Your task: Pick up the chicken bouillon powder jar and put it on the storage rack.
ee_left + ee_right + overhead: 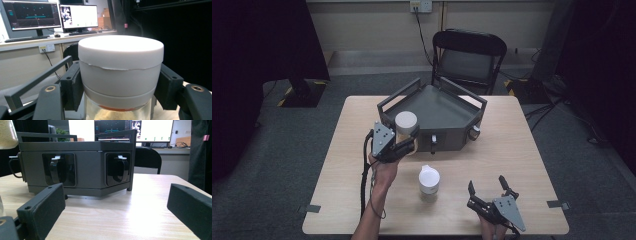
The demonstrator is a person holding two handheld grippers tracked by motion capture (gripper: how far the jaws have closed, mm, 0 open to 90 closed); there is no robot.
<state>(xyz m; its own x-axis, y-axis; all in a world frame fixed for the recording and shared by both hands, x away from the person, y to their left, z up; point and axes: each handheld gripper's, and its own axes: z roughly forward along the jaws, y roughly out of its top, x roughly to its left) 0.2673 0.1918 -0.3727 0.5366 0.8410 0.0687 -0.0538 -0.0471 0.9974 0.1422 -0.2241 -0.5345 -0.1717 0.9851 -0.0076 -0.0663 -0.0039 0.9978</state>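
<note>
Jar (120, 75): smooth white round lid, clear glass body below with pale powder; I see it upright, lifted at the tray's near-left edge.
Left gripper (404, 141): black jaws pinching the jar just under its lid.
Right gripper (488, 190): jaws spread wide, low over the table's near-right, well apart from the jar.
Tray (447, 112): dark grey angular metal.
Cup (429, 181): white, between my grippers.
Table (522, 150): pale wood grain.

1. Monitors (31, 15) in the left gripper view — screen content is too small and blurred to read.
2. White-lidded jar (120, 72) — no label or print legible.
3. Grey tray (75, 167) and its latches — no marking seen.
4. Wall socket (421, 6) — unmarked. No readable text anywhere.
</note>
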